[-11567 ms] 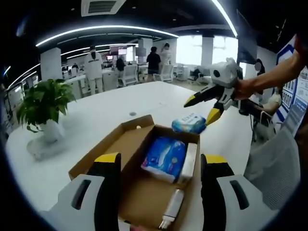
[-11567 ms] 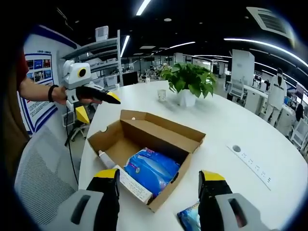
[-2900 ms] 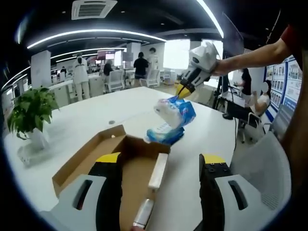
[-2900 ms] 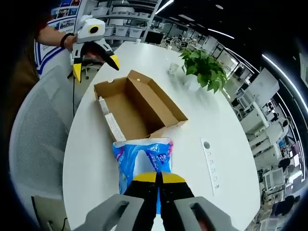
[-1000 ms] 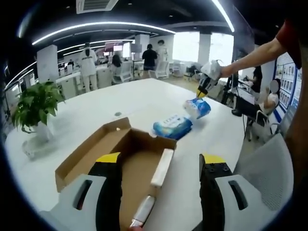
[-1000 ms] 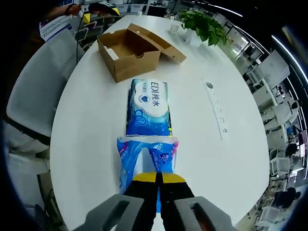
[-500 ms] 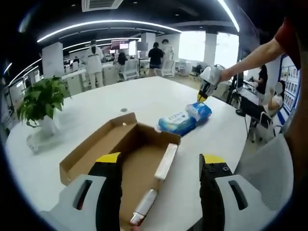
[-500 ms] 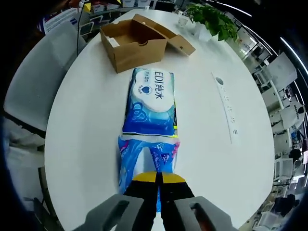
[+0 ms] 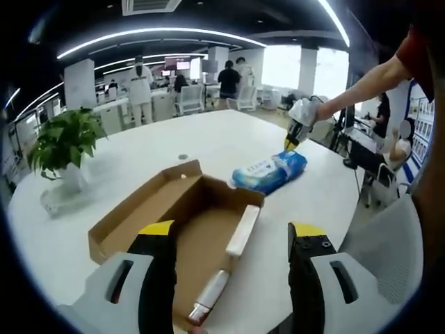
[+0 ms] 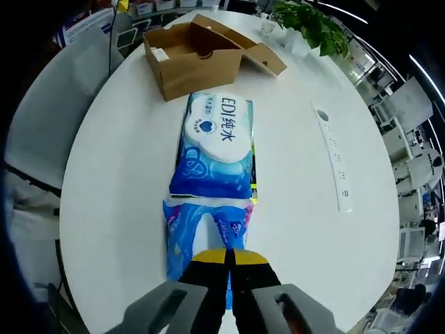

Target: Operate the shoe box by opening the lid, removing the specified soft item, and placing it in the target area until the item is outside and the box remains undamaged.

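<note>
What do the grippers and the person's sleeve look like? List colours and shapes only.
The left gripper has grey-white moulded bodies with slot-like openings and black jaws capped in yellow. The right gripper is built the same: grey bodies, black jaws, yellow tips. The sleeve is red and short.

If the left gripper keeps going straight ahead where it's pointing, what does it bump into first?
Probably the open shoe box. It sits between and just ahead of the left gripper's open jaws, with a white tube and a long white box inside. Depth is hard to judge, though.
</note>
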`<action>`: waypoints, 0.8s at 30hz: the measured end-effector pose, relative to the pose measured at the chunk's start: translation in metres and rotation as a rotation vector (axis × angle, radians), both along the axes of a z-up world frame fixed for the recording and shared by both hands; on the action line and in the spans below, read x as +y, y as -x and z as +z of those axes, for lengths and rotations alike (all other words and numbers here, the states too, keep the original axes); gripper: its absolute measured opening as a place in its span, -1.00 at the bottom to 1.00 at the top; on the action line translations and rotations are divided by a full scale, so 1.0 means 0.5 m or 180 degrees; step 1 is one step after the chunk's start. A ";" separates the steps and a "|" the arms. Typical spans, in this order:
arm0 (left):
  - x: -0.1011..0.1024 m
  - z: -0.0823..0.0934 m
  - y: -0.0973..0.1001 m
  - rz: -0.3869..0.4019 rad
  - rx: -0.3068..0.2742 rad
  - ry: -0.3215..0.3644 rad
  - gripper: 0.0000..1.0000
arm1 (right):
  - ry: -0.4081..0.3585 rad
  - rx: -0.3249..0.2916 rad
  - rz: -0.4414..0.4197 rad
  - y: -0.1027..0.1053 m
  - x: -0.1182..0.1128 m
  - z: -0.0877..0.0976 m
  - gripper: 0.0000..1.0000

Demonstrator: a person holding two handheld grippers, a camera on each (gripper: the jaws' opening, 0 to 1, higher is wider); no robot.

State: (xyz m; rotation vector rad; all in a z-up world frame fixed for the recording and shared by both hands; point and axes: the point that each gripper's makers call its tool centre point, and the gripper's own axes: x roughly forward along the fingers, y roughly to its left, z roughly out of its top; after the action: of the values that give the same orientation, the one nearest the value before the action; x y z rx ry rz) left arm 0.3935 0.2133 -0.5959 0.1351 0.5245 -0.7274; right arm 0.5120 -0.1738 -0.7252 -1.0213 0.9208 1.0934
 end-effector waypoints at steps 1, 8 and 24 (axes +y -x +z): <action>0.001 -0.001 0.000 0.0004 0.0002 -0.0001 0.29 | 0.0006 -0.0001 -0.0003 -0.002 -0.001 -0.001 -1.00; 0.006 -0.004 0.003 0.0030 0.0015 -0.0001 0.29 | 0.0012 0.0004 -0.0029 -0.008 -0.002 -0.005 -1.00; 0.007 -0.005 0.002 0.0031 0.0017 -0.0002 0.29 | 0.0017 -0.0016 -0.0111 -0.013 -0.001 -0.009 -0.99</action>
State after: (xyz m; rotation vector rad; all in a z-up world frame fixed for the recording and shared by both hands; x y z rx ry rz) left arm 0.3925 0.2169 -0.5983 0.1312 0.5300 -0.7184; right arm 0.5187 -0.1744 -0.7298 -1.0083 0.9346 1.0594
